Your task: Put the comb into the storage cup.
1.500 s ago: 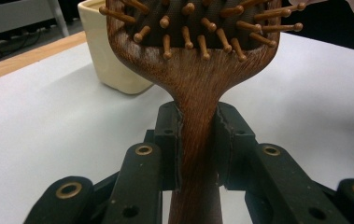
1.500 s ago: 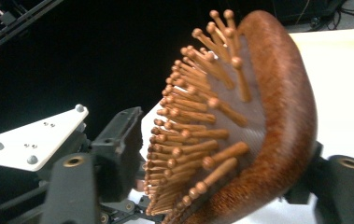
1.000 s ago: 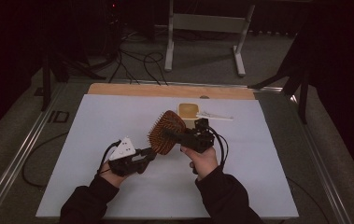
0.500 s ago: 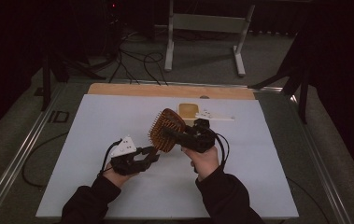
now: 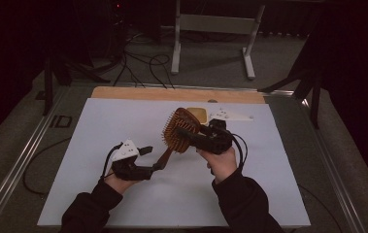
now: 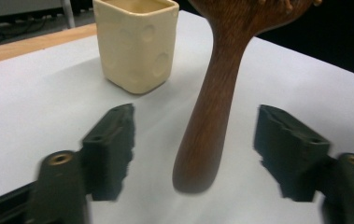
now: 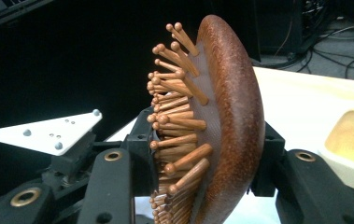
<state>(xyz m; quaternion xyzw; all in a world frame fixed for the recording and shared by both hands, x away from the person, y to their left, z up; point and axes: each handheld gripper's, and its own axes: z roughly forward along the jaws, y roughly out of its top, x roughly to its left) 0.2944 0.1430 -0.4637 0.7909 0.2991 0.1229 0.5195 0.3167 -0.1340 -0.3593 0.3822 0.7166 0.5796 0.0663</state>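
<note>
The right gripper (image 5: pixel 191 136) is clamping the head of a wooden hairbrush (image 5: pixel 180 130), one jaw pressing among the bristles and the other against the rounded back, as the right gripper view shows with the brush (image 7: pixel 221 126) standing on edge between the black jaws. The brush is being held up off the white table (image 5: pixel 99 121), its head tilted toward the far side and its handle (image 5: pixel 164 156) slanting down toward the left gripper (image 5: pixel 147 160). The left gripper's jaws have just been opening; in the left gripper view they are standing well apart on either side of the handle (image 6: pixel 209 116), whose rounded end is hanging between them with a clear gap to each pad, so nothing is being gripped there. A cream square cup (image 6: pixel 136 42) with shallow round dimples is standing upright on the table just beyond the handle, and in the high view it (image 5: pixel 198 115) is sitting behind the brush head near the table's far edge.
</note>
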